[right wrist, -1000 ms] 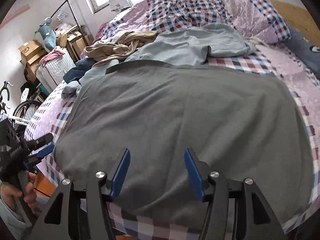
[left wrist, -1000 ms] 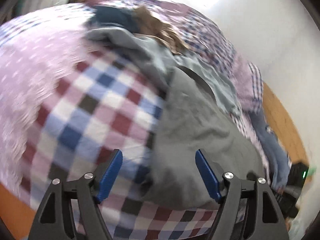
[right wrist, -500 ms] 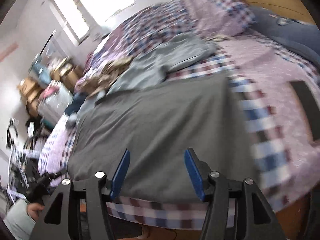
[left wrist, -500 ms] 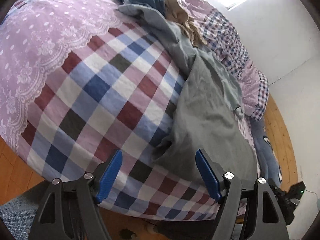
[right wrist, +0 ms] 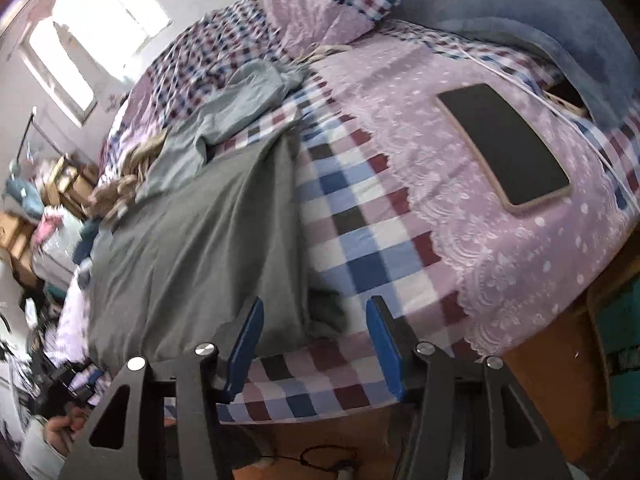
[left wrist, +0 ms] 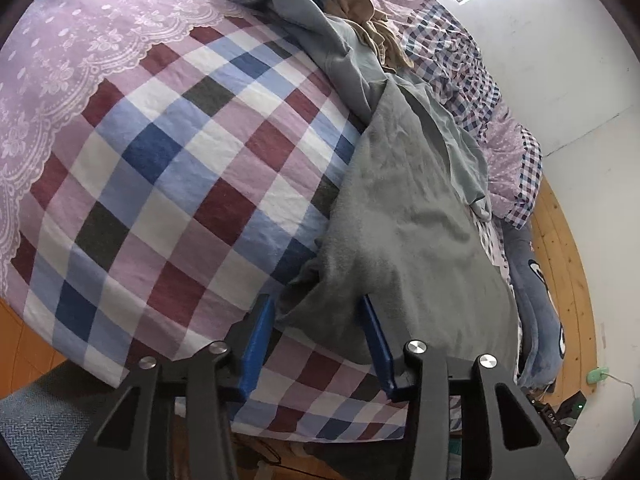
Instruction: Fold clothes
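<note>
Dark grey fleece garment [left wrist: 404, 240] lies flat on the checked bed [left wrist: 180, 152]. Left hand-held gripper [left wrist: 320, 312] has just been closing on its corner, probably pinched; right hand-held gripper [right wrist: 314, 320] half-open, straddling opposite corner. Risk: uneven lift, bedsheet snagged.

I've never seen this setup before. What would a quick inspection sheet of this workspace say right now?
Surface: bed cover, checked and lilac, fairly smooth.
Job's things: dark grey garment spread flat; light grey garment and tan garment crumpled beyond it.
Clutter: phone lying on the cover; blue cushion.
Grippers: left gripper has just been closing on the grey garment's near corner, grip not certain; right gripper open, narrowing slightly, the other near corner between its fingers.
Cables: white cable beside the phone.
Surroundings: wooden floor, window.
</note>
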Demonstrator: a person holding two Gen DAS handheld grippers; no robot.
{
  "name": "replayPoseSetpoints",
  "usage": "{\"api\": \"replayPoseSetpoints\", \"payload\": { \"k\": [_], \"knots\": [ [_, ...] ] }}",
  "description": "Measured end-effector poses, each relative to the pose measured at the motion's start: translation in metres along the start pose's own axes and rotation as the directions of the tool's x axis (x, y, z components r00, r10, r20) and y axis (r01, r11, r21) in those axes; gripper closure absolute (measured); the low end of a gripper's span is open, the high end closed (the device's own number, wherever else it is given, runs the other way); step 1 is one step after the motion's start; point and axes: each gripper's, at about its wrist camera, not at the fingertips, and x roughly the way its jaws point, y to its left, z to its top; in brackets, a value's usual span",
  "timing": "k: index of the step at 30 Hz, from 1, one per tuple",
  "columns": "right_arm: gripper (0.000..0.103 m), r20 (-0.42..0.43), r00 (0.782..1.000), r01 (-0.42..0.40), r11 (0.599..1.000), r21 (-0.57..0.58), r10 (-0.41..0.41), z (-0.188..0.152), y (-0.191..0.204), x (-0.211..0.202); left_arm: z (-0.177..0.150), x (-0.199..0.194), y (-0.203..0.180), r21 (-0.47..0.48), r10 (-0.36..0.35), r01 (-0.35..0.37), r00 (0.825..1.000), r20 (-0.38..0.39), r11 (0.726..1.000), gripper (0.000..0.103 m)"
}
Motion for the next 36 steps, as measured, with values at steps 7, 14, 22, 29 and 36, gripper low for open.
{"api": "replayPoseSetpoints", "payload": {
  "k": [7,14,22,29,36],
  "knots": [
    [0.069,-0.067,0.998,0.001,0.998,-0.069,-0.005,-0.006,0.009,0.013,0.002,0.003,-0.001,0.015,0.004,-0.004,1.0,0.008,1.0,0.09],
    [0.085,-0.111,0.992,0.045,0.986,-0.16,-0.063,-0.012,0.02,0.029,0.003,0.003,0.0,0.017,0.0,0.0,1.0,0.011,1.0,0.095],
    [0.102,-0.04,0.981,0.173,0.947,-0.27,-0.191,-0.013,0.029,0.027,0.005,0.0,0.0,0.012,0.001,-0.001,0.999,0.036,1.0,0.098],
    [0.103,-0.037,0.948,0.295,0.915,-0.276,-0.317,-0.011,0.022,0.029,0.006,-0.002,0.0,0.013,0.007,-0.007,0.999,0.05,1.0,0.099],
    [0.101,-0.004,0.961,0.272,0.946,-0.176,-0.277,-0.004,0.011,0.006,0.006,-0.001,0.002,0.002,0.017,-0.017,0.999,0.041,1.0,0.098]
  ]
}}
